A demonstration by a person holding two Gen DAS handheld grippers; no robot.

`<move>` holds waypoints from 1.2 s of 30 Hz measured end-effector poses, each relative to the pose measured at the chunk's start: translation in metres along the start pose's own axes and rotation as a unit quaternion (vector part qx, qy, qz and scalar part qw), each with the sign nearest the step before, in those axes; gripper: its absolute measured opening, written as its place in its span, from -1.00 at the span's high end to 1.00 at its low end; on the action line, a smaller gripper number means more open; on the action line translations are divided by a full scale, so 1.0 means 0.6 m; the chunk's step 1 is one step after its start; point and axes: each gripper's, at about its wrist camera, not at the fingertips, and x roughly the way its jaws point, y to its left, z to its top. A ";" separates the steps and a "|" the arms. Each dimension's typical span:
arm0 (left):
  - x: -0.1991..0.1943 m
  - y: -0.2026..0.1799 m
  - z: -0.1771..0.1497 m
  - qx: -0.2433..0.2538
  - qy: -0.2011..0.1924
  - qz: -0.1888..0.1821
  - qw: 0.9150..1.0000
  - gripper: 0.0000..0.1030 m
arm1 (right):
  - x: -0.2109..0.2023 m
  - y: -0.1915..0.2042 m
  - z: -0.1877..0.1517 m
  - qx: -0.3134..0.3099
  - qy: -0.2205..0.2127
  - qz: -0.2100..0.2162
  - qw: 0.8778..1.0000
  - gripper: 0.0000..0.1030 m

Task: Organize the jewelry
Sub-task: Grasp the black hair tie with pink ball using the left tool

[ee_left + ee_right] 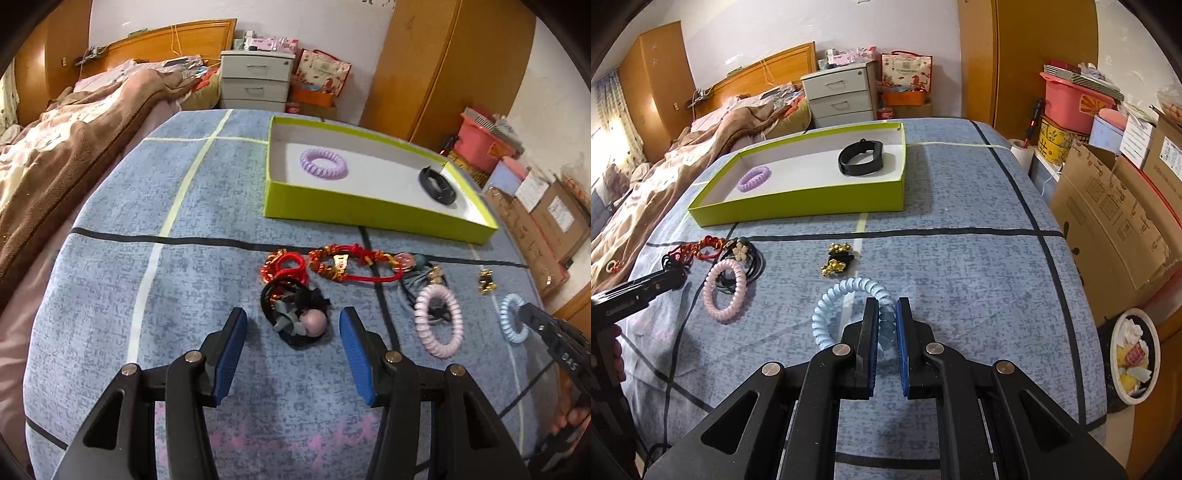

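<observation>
A lime-green box (369, 212) (798, 206) holds a purple coil hair tie (324, 163) (753, 178) and a black band (437, 184) (861, 157). My left gripper (293, 317) is open, its blue pads on either side of a black hair tie with a pink bead (295, 314). Red and gold bracelets (347, 262) lie just beyond it. A pink coil hair tie (437, 321) (724, 290) and a gold clip (487, 282) (836, 258) rest on the cloth. My right gripper (886, 306) is shut on the light blue coil hair tie (846, 299) (511, 321).
The blue patterned cloth (184, 280) (979, 266) covers the table. A bed with a brown blanket (74, 147) lies to the left, a drawer unit (255, 79) behind. Cardboard boxes (1108, 214) and a waste bin (1134, 354) stand at the right.
</observation>
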 end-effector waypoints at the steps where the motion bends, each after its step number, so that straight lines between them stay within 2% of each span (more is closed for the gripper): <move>1: 0.000 0.002 0.000 -0.003 -0.003 0.001 1.000 -0.05 | 0.000 0.001 0.000 0.000 0.000 0.001 1.000 0.81; 5: -0.003 0.003 -0.004 -0.002 -0.005 0.003 1.000 -0.01 | -0.001 0.004 0.000 0.001 -0.002 0.005 1.000 0.81; 7: -0.005 0.007 -0.006 -0.007 -0.006 0.004 1.000 0.28 | -0.002 0.006 0.000 0.002 -0.003 0.007 1.000 0.81; 9: -0.008 0.015 -0.011 -0.011 -0.006 0.002 1.000 0.39 | -0.003 0.007 0.000 0.002 -0.004 0.008 1.000 0.81; 14: -0.011 0.024 -0.014 -0.017 -0.007 -0.006 1.000 0.41 | -0.005 0.006 0.000 0.005 -0.006 0.010 1.000 0.81; 15: -0.013 0.025 -0.015 -0.016 -0.008 -0.008 1.000 0.55 | -0.005 0.006 0.000 0.005 -0.006 0.010 1.000 0.81; 16: -0.013 0.026 -0.017 -0.017 -0.006 -0.010 1.000 0.94 | -0.006 0.005 -0.001 0.006 -0.006 0.010 1.000 0.81; 24: -0.022 0.035 -0.018 -0.027 -0.013 -0.017 0.999 0.94 | -0.007 0.004 -0.001 0.008 -0.009 0.012 1.000 0.81; 26: -0.028 0.037 -0.014 -0.029 -0.021 -0.029 0.999 0.75 | -0.007 0.004 -0.001 0.008 -0.010 0.011 1.000 0.81; 28: -0.031 0.032 -0.009 -0.021 -0.026 -0.023 0.999 -0.19 | -0.006 0.004 -0.001 0.008 -0.008 0.012 1.000 0.81; 31: -0.026 0.029 -0.001 -0.018 -0.028 -0.010 0.999 -0.24 | -0.007 0.004 -0.001 0.009 -0.006 0.013 1.000 0.81; 34: -0.008 0.017 0.009 0.003 -0.022 0.022 0.999 -0.24 | -0.005 0.006 0.000 0.007 -0.005 0.013 1.000 0.81; 36: 0.006 0.018 0.012 -0.003 -0.009 0.019 1.000 -0.23 | -0.005 0.007 0.001 0.005 -0.005 0.015 1.000 0.81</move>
